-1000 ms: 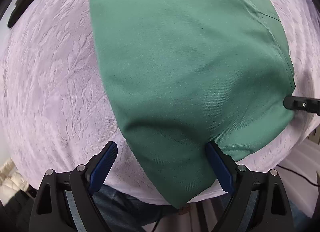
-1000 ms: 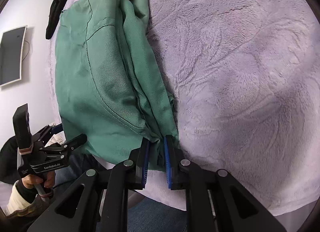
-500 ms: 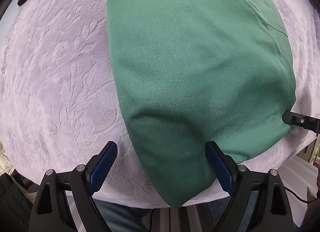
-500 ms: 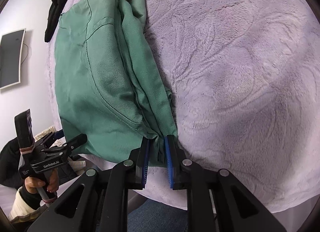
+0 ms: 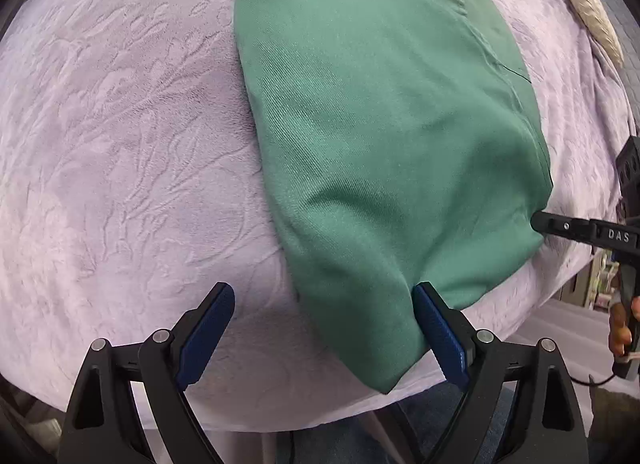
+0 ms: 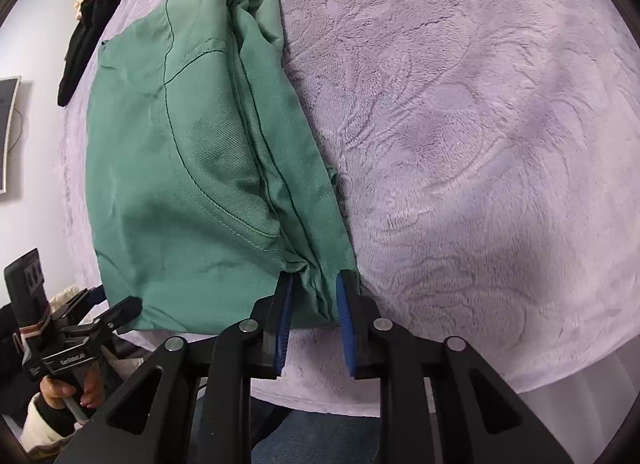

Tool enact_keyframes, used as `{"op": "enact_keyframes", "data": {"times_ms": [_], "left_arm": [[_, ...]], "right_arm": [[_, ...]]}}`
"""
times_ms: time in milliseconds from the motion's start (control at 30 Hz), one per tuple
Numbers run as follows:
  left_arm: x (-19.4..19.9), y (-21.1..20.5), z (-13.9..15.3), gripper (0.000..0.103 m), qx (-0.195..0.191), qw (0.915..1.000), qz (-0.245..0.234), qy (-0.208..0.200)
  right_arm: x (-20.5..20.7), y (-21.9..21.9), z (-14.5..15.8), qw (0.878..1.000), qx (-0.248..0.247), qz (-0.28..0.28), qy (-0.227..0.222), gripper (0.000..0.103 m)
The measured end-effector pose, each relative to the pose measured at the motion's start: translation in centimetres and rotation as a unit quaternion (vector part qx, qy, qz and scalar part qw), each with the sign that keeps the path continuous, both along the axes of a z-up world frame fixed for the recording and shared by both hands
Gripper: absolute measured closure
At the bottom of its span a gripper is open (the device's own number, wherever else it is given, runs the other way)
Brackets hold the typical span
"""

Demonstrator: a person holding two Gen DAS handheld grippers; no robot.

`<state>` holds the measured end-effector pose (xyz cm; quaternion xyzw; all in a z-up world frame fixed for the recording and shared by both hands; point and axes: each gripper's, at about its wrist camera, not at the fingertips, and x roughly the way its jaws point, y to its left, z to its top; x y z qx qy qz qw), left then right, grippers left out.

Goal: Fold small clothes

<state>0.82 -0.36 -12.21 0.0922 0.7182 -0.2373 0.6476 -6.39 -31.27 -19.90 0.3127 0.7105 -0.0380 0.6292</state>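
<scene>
Right hand-held gripper: jaws slightly parted, blue pads flanking the bunched near corner of the green twill garment. They sit beside the cloth, so the pinch looks loose or just let go; I can't tell if either pad grips. Left hand-held gripper: jaws spread wide, holding nothing, the garment's near tip lying between them, right pad touching its edge. Garment lies flat and already doubled over on the lilac plush bed cover, near the front edge. Judgement: a fold is laid and the grippers are between grasps. Next move needs both to take the near edge and carry it across evenly without dragging the lower layer. A black cloth lies at the far corner.
</scene>
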Motion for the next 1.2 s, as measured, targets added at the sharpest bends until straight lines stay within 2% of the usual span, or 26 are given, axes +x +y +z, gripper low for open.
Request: {"op": "enact_keyframes", "data": {"times_ms": [133, 333, 367, 400, 467, 767, 867, 1067, 1133, 1200], "left_arm": [[0.1, 1.5, 1.1, 0.012, -0.008, 0.9999, -0.007, -0.001], [-0.1, 2.3, 1.7, 0.012, -0.010, 0.9989, -0.036, -0.027], [-0.2, 2.6, 1.6, 0.012, -0.011, 0.9987, -0.039, -0.029], [-0.3, 2.7, 1.6, 0.012, -0.013, 0.9987, -0.039, -0.029], [-0.3, 2.7, 1.6, 0.012, -0.019, 0.9989, -0.035, -0.025], [-0.8, 4.2, 3.2, 0.012, -0.025, 0.9986, -0.032, -0.035], [-0.9, 4.9, 3.7, 0.012, -0.018, 0.9989, -0.018, -0.040], [-1.5, 5.8, 4.6, 0.012, 0.009, 0.9977, 0.033, -0.058], [-1.9, 5.9, 5.2, 0.012, 0.017, 0.9967, 0.050, -0.062], [-2.3, 6.1, 6.2, 0.012, 0.029, 0.9947, 0.057, -0.080]], "right_arm": [[-0.5, 0.9, 0.8, 0.999, -0.026, -0.026, 0.001, 0.074], [-1.6, 2.6, 2.3, 0.997, -0.064, -0.042, 0.003, 0.060], [-1.8, 3.3, 2.5, 0.996, -0.073, -0.041, 0.005, 0.057], [-2.0, 4.1, 2.8, 0.996, -0.084, -0.040, 0.010, 0.045], [-2.6, 5.2, 3.2, 0.993, -0.109, -0.038, 0.022, 0.036], [-7.0, 6.4, 5.6, 0.991, -0.118, -0.065, 0.022, 0.035], [-7.2, 6.6, 6.5, 0.992, -0.113, -0.053, 0.017, 0.029], [-5.7, 5.8, 8.7, 0.996, -0.090, -0.022, 0.002, 0.029], [-5.3, 5.3, 9.9, 0.996, -0.082, -0.016, -0.016, 0.023], [-5.0, 4.8, 11.1, 0.996, -0.073, -0.020, -0.035, 0.022]]}}
